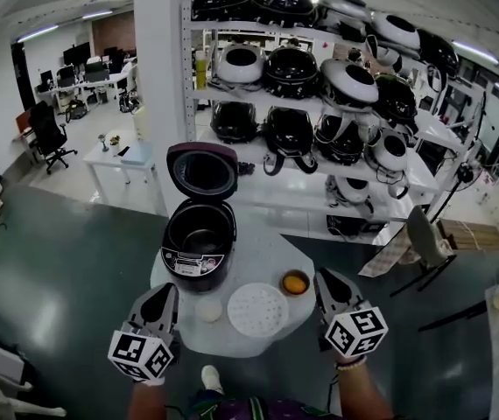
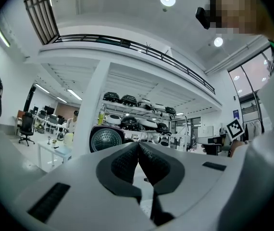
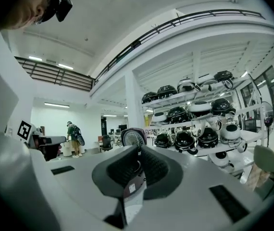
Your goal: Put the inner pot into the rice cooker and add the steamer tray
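A tall white shelving rack [image 1: 319, 86] loaded with black and white rice cookers fills the far side of the room. In front of it stands a round white surface [image 1: 263, 252]. On its far left part sits a dark rice cooker [image 1: 199, 252] with its lid [image 1: 202, 171] raised. A dark inner pot appears to be seated in the body already, though the head view is too small to be sure.

The round white perforated steamer tray [image 1: 258, 310] lies flat near the front edge of the surface, just right of and nearer than the cooker. The left gripper [image 1: 164, 297] and the right gripper [image 1: 328, 283] flank it. Both pairs of jaws are clenched with nothing between them.

The tray lies to the left of the right jaws and to the right of the left jaws. Being a disc, it has no long axis to line up with. The right gripper looks the nearer, since a small white disc [image 1: 207, 309] lies between the left gripper and the tray. A small bowl with yellow contents [image 1: 295, 283] sits just beside the right jaws, so it could be knocked on the way in.
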Available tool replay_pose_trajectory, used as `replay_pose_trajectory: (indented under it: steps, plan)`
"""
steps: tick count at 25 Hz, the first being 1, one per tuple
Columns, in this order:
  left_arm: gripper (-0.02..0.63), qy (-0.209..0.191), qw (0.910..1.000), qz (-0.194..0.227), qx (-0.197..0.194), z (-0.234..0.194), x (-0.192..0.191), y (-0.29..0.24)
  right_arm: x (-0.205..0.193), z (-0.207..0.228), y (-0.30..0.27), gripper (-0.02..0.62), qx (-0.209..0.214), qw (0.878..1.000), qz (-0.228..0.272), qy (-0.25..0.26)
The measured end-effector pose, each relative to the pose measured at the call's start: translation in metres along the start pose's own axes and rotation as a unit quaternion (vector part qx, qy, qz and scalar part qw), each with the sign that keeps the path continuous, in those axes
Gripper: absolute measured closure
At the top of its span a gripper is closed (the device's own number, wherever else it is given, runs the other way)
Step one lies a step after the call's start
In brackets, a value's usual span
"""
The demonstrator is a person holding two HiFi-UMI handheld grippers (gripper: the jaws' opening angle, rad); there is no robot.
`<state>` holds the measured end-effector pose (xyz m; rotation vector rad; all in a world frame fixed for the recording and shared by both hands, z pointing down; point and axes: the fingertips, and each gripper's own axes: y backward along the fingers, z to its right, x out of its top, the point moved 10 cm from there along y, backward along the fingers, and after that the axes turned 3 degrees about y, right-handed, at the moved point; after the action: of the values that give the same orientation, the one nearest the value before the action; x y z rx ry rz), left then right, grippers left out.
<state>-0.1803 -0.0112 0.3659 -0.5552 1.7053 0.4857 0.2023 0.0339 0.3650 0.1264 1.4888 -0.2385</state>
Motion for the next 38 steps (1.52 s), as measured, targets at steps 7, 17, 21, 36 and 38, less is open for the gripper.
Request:
replay_pose_trajectory:
  steps: [7, 17, 21, 36, 38]
  plan:
    - [0.584, -0.006, 0.9999, 0.010, 0.011, 0.065, -0.015, 0.036, 0.003, 0.006, 0.064, 0.591, 0.057, 0.998, 0.022, 0.013]
    - [0.527, -0.028, 0.9979, -0.019, -0.055, 0.125, -0.023, 0.055, 0.003, 0.000, 0.121, 0.591, 0.070, 0.996, 0.050, -0.001]
    - [0.357, -0.047, 0.9948, -0.038, -0.083, 0.139, -0.031, 0.052, -0.003, 0.001, 0.135, 0.591, 0.068, 0.996, 0.059, -0.005]
    - [0.319, -0.063, 0.9790, -0.169, -0.094, 0.153, -0.101, 0.017, -0.027, 0.006, 0.153, 0.591, 0.064, 0.996, 0.047, -0.029]
    - [0.319, -0.064, 0.9760, -0.182, -0.100, 0.155, -0.113, 0.013, -0.034, 0.007, 0.153, 0.591, 0.062, 0.997, 0.038, -0.035]
